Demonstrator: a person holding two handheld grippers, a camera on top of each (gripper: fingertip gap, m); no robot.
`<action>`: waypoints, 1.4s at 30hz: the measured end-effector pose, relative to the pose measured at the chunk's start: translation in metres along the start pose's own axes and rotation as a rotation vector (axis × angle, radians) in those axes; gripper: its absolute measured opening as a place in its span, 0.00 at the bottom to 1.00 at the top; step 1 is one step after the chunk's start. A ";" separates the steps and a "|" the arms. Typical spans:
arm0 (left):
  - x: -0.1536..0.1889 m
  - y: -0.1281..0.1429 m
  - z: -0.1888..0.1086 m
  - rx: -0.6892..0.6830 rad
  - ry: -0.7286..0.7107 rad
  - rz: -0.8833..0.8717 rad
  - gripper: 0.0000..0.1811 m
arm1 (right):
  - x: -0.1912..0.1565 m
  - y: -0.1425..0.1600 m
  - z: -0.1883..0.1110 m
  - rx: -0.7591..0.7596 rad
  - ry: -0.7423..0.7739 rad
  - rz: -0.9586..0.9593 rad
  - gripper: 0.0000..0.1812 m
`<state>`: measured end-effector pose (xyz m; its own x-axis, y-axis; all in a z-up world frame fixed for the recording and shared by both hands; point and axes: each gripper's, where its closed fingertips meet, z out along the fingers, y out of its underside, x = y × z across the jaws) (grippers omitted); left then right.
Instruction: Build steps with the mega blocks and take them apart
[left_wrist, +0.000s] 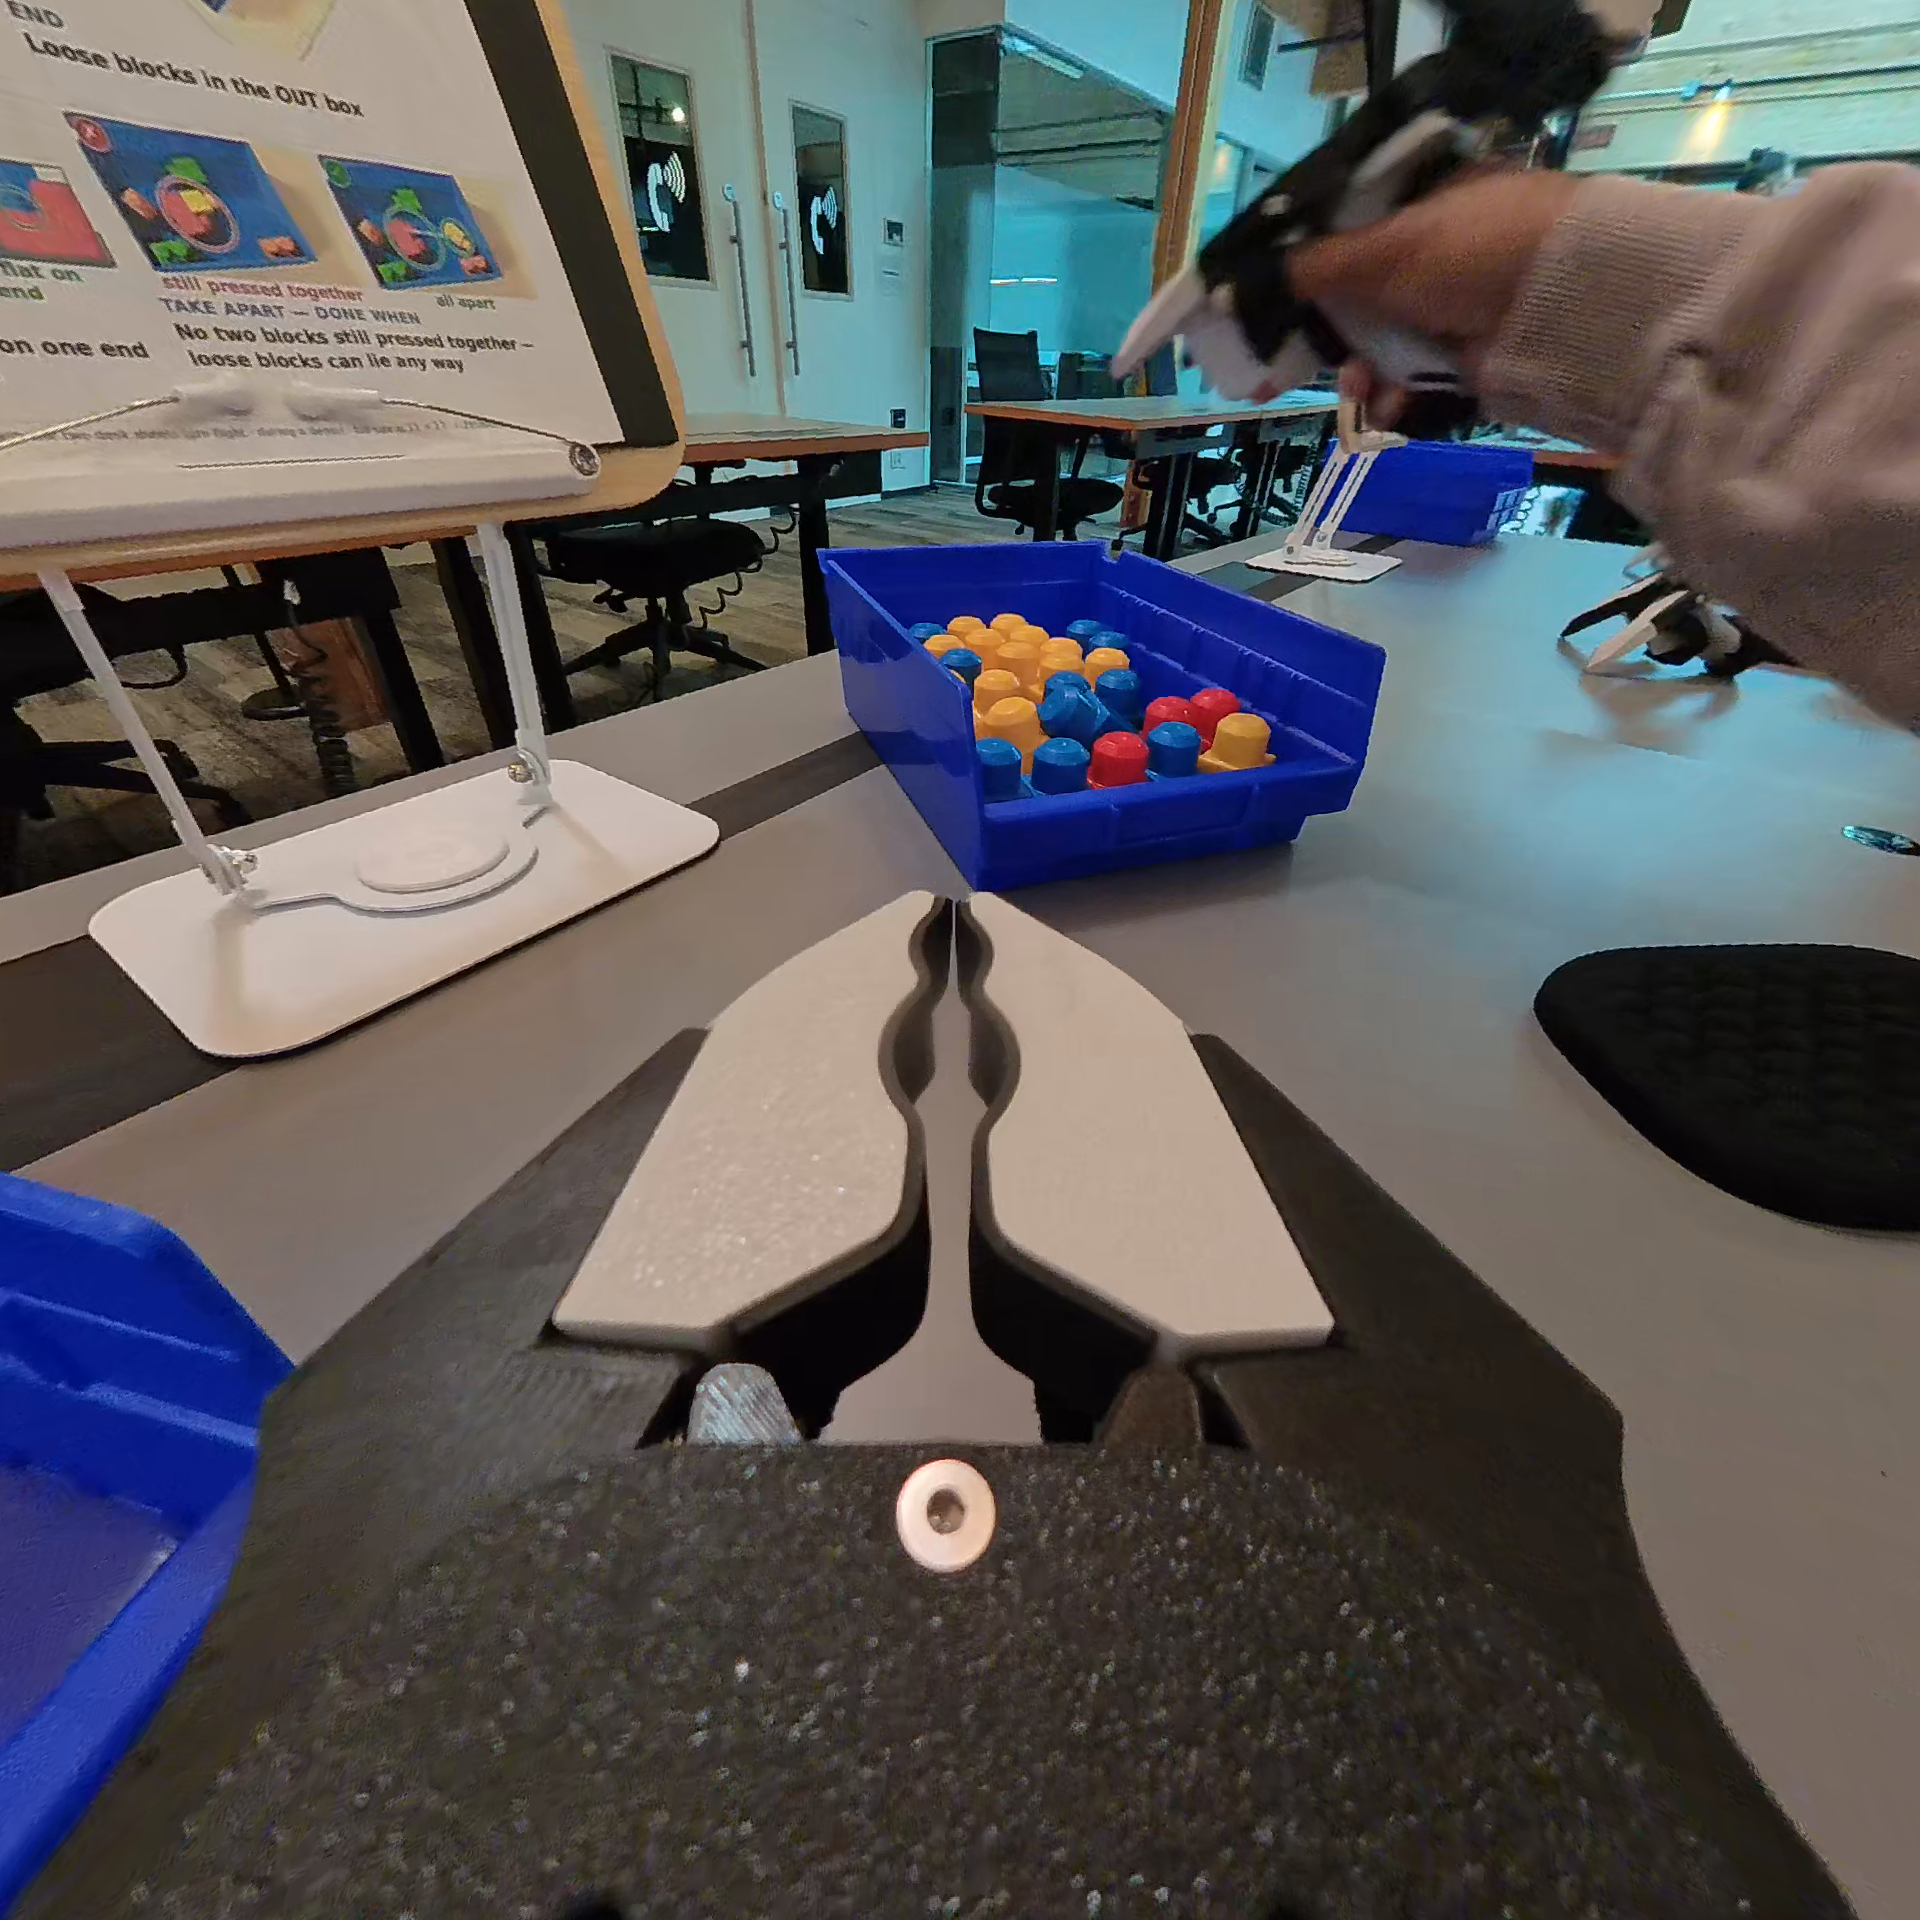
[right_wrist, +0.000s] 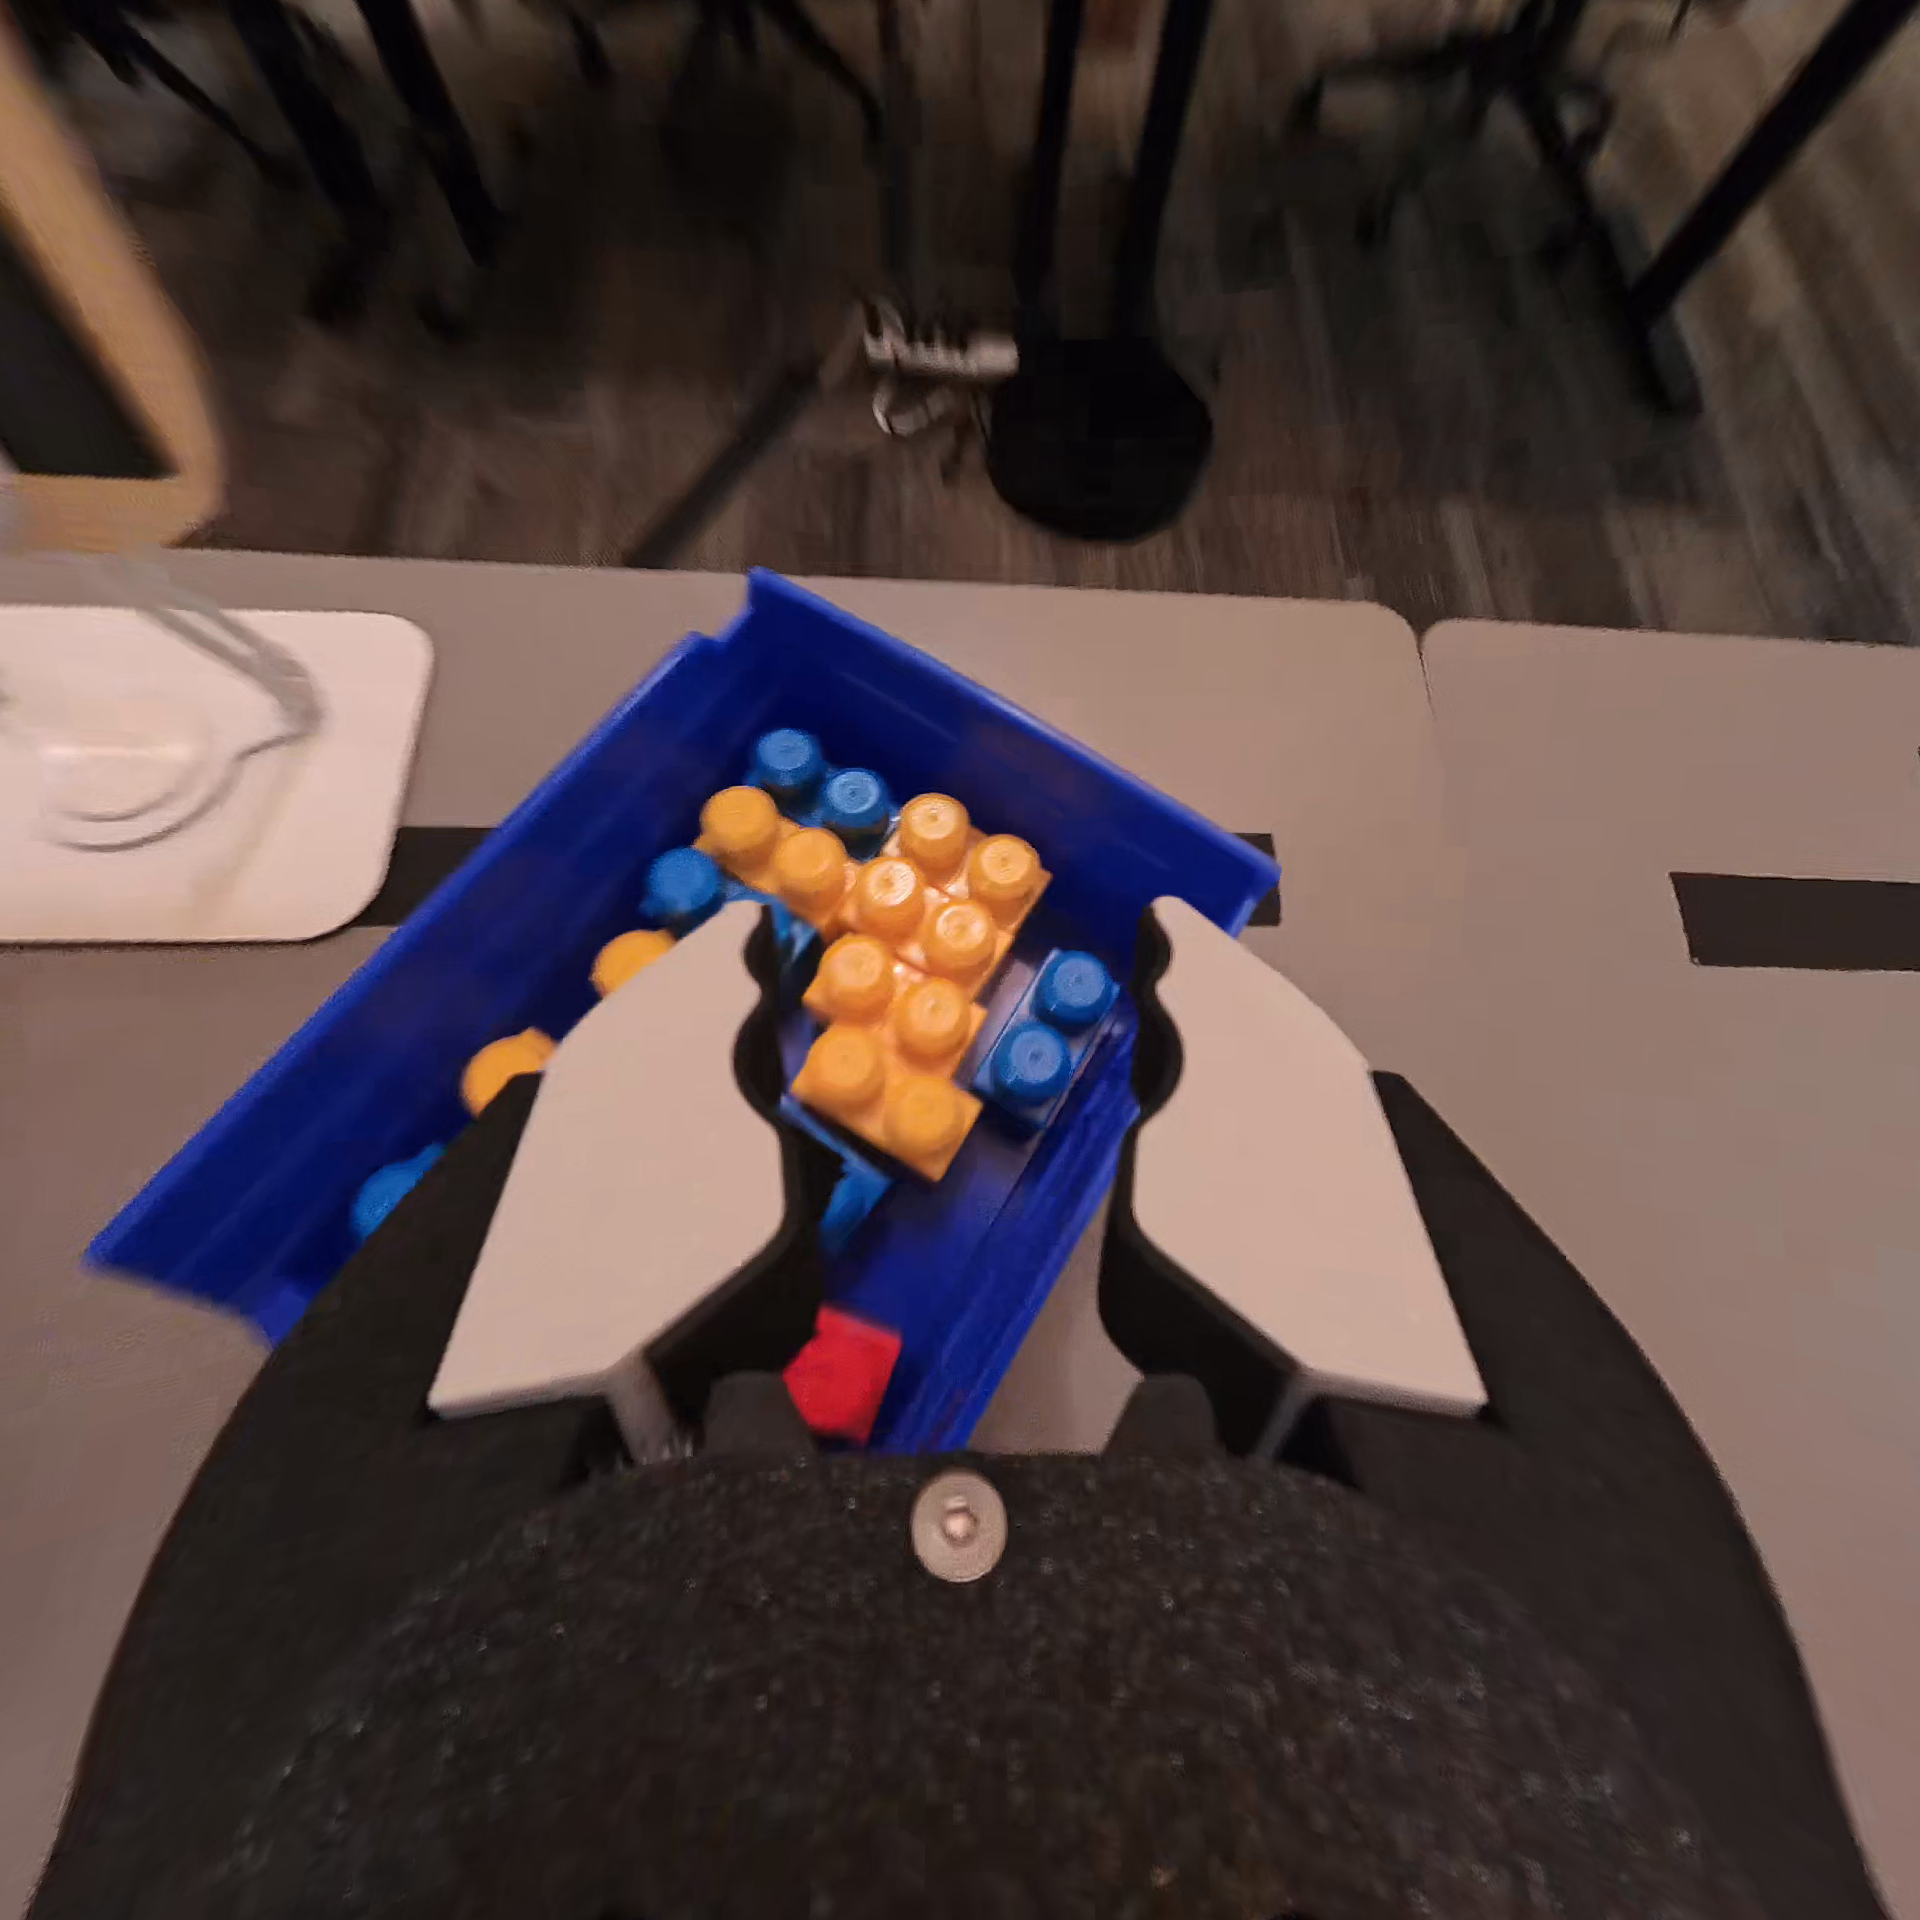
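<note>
A blue bin on the grey table holds several yellow, blue and red mega blocks. My left gripper is shut and empty, low over the table just in front of the bin. My right gripper is open and empty, looking down into the same bin. Below it lie yellow blocks, a blue block and a red block. In the left wrist view the right gripper shows blurred, held by a hand high above the bin.
A white stand carrying an instruction board sits left of the bin. Another blue bin's corner is at near left. A black mat lies at right. A third blue bin stands far back. Beyond the table edge is floor with chairs. The left gripper's tips are roughly 40 centimetres from the right gripper's.
</note>
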<state>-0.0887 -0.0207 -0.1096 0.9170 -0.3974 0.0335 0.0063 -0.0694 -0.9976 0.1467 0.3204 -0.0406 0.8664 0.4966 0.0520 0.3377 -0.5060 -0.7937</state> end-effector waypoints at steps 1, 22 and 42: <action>0.000 0.000 0.000 -0.002 -0.002 0.002 0.00 | -0.005 0.009 -0.020 0.047 -0.009 -0.003 0.42; -0.047 -0.025 -0.028 0.126 -0.311 0.063 0.01 | -0.061 0.200 -0.053 0.249 0.153 0.238 0.45; -0.024 0.004 -0.054 0.019 -0.326 0.107 0.06 | 0.004 0.217 -0.049 0.132 0.130 0.139 0.01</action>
<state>-0.1326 -0.0609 -0.1113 0.9920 -0.0881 -0.0899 -0.0925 -0.0250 -0.9954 0.2414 0.1779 -0.1824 0.9444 0.3288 0.0074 0.1679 -0.4627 -0.8705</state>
